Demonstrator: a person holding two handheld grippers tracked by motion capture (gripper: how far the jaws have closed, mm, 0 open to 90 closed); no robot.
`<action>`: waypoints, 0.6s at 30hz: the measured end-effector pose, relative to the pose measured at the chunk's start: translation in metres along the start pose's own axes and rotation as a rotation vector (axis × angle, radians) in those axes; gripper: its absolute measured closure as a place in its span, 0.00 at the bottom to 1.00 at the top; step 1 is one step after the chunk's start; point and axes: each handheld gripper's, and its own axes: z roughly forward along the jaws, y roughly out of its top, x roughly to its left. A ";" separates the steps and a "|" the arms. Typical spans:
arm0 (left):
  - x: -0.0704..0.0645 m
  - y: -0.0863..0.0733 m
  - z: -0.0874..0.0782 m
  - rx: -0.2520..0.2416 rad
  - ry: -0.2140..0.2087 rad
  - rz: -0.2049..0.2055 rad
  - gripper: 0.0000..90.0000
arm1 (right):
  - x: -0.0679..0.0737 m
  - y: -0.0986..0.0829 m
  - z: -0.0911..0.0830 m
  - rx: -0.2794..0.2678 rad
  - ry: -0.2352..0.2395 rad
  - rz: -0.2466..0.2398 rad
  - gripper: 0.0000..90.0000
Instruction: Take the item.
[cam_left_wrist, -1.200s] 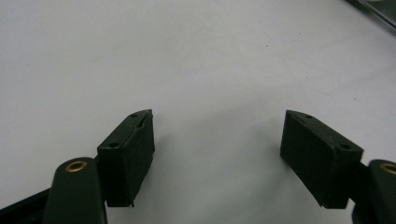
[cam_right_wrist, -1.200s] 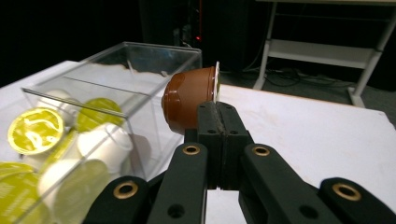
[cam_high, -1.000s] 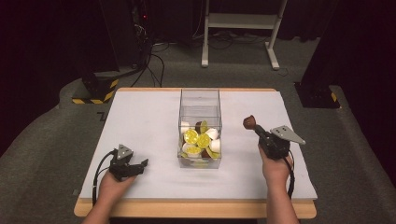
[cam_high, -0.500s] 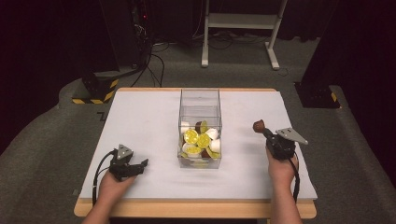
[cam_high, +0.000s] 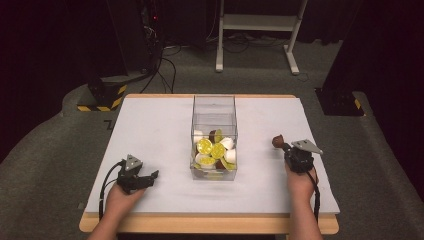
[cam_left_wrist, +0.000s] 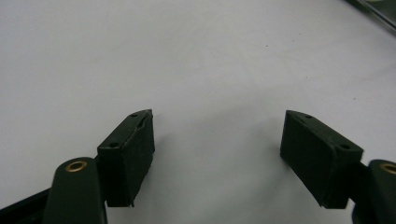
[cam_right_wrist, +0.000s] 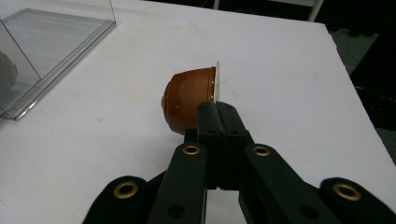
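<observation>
- Nearest in the high view, the person's two hands come in from the bottom edge; the left gripper (cam_high: 141, 179) rests low on the white counter (cam_high: 150, 130), well left of the clear box (cam_high: 214, 137).
- The left gripper view adds what the high view cannot: its two black fingers (cam_left_wrist: 128, 156) stand wide apart, released, with bare counter between them.
- To the right, the right gripper (cam_high: 281, 145) is held up beside the box's right wall, apart from it, with a brown capsule (cam_high: 278, 141) at its tip.
- The right gripper view shows the grasp closely: the fingers (cam_right_wrist: 212, 122) are clenched together on the thin pale rim of the capsule (cam_right_wrist: 189, 99), the brown body jutting past them.
- There the capsule lies on its side, its axis running across the view: the domed bottom points left toward the box (cam_right_wrist: 51, 51), the flat rim side right. It hangs above the counter, not touching it as far as I can tell.
- Farther in, the high view shows the box holding yellow, white and brown capsules (cam_high: 215, 150) heaped at its near end.
- Beyond the counter's far edge lie grey floor, cables and a white stand (cam_high: 260, 30).
</observation>
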 end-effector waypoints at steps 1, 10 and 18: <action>0.000 0.000 0.000 0.000 0.000 0.000 0.29 | 0.000 0.000 0.000 0.000 0.000 0.000 1.00; 0.000 0.000 0.000 0.000 0.000 0.002 0.29 | 0.003 -0.006 0.008 0.044 -0.025 -0.042 1.00; 0.000 0.000 0.000 0.000 0.000 0.003 0.29 | 0.007 -0.007 0.011 0.054 -0.024 -0.073 1.00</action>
